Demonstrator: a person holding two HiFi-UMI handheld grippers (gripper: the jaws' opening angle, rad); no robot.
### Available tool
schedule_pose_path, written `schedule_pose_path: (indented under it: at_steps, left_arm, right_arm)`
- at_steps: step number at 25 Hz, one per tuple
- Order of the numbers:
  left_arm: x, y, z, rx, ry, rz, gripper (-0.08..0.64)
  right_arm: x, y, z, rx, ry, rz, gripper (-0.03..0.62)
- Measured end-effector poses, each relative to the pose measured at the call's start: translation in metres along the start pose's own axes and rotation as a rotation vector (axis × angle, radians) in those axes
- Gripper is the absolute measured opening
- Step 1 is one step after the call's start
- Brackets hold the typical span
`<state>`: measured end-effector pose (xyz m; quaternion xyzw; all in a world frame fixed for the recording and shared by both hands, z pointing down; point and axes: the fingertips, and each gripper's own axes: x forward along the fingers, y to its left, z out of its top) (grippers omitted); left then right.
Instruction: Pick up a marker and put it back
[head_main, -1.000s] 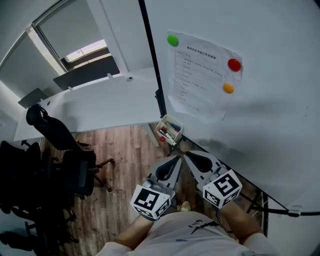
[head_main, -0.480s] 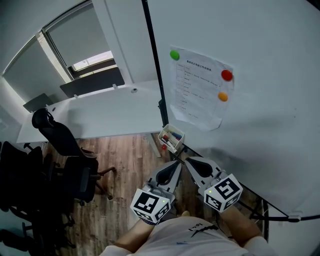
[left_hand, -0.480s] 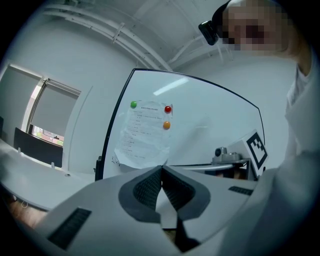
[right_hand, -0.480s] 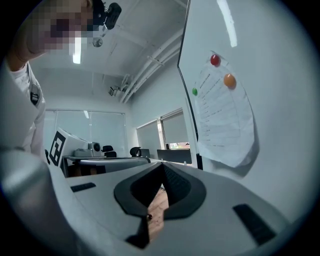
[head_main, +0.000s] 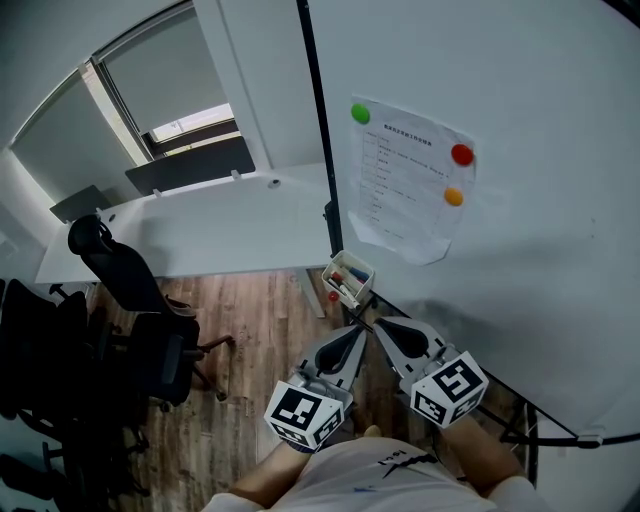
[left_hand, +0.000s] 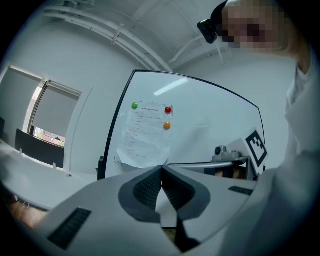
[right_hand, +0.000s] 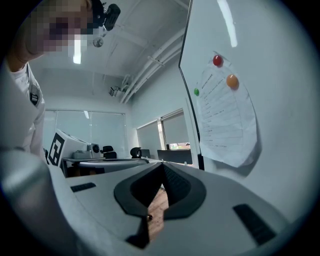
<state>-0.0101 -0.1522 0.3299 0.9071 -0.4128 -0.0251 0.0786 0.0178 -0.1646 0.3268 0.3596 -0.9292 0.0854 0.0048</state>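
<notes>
Markers: a few felt markers (head_main: 349, 276), red and blue among them, lying in a small white open tray (head_main: 363, 264); none is lifted or touched by either gripper.
Tray: fixed at the lower corner of the whiteboard, by its black frame edge (head_main: 318, 130), just above the tips of both grippers in the head view.
Left gripper (head_main: 357, 326): grey two-jaw tool with a square-marker cube at its rear; jaws pressed together tip to tip, with nothing between them, as its own view (left_hand: 161, 168) shows; it points up toward the tray.
Right gripper (head_main: 373, 323): same make, beside the left one with the tips near each other; jaws likewise clenched and empty (right_hand: 162, 164).
Whiteboard (head_main: 530, 110): large white panel filling the right of the head view.
Notice: white printed paper sheet (head_main: 408, 190) on the board above the tray, its lower edge curling.
Magnets: round green magnet (head_main: 360, 113) at the sheet's top left, round red magnet (head_main: 461, 154) at its top right, round orange magnet (head_main: 454, 196) below the red.
Desk: long white desk (head_main: 200, 232) left of the board.
Chair: black office chair (head_main: 130, 295) in front of the desk.
Floor: brown wood-plank floor (head_main: 262, 305).
Person: white shirt (head_main: 370, 482) at the lower edge of the head view.
</notes>
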Motion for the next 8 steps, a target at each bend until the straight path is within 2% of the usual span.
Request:
schedule_pose_path:
  at_steps: [8]
  left_arm:
    - [-0.0008, 0.0053, -0.0010, 0.001, -0.002, 0.004, 0.012]
  right_arm:
    - [0.0046, -0.0002, -0.0014, -0.003, 0.003, -0.002, 0.014]
